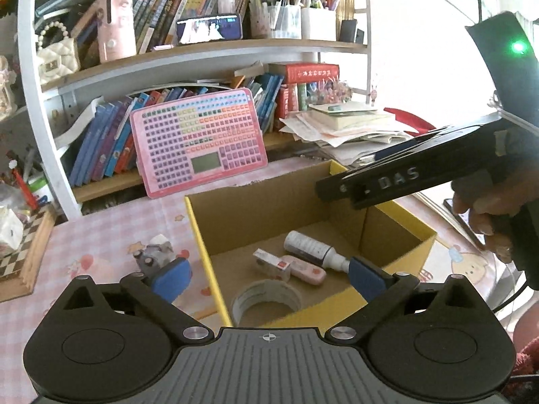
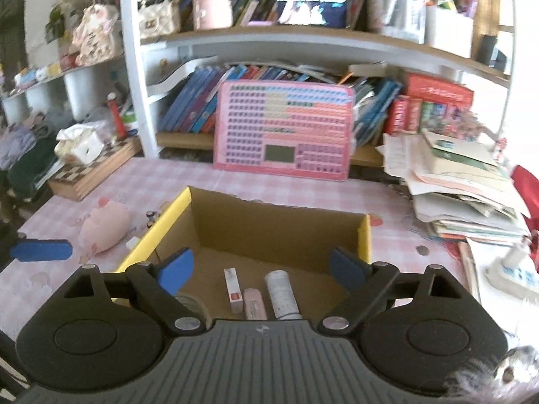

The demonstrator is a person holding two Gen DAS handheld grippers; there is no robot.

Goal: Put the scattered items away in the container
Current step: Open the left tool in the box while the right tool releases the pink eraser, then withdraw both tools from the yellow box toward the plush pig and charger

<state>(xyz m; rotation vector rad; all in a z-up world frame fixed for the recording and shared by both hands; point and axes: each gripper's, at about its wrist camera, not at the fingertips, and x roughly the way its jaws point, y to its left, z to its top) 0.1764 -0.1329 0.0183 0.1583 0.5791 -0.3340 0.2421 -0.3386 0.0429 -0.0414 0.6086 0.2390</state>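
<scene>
**A:** Both views, one moment. Your left gripper [image 1: 267,274] and right gripper [image 2: 261,269] hang above the cardboard box [image 2: 279,217] with jaws spread wide and nothing between the blue pads [image 2: 175,271]. What lies inside?

**B:** Four things on the box floor: a white bottle [image 2: 281,294], a pink case [image 2: 254,306], a small white carton with a red patch [image 2: 234,289] and a tape roll [image 1: 267,298] near the wall closest to you. Both deliveries look complete.

**A:** And what waits outside?

**B:** On the checked tablecloth [image 2: 168,181], left of the box's yellow-edged wall: a pink plush toy [image 2: 104,230], some small dark-capped cylinders [image 2: 150,217] just beside that wall, too small to identify, and a small white thing [image 2: 132,243] near the same wall. The left view shows a grey crumpled object [image 1: 156,252] close to that gripper's left pad; what it is cannot be told.

**A:** How should you take the next item?

**B:** Probably with the left gripper, which sits nearest. Keep the jaws wide, clear the box wall before swinging out, and descend squarely over the plush so both pads meet its flanks. It will likely compress, so close firmly. Watch the small cylinders; a brushing finger could roll them toward the tabletop's left edge.
</scene>
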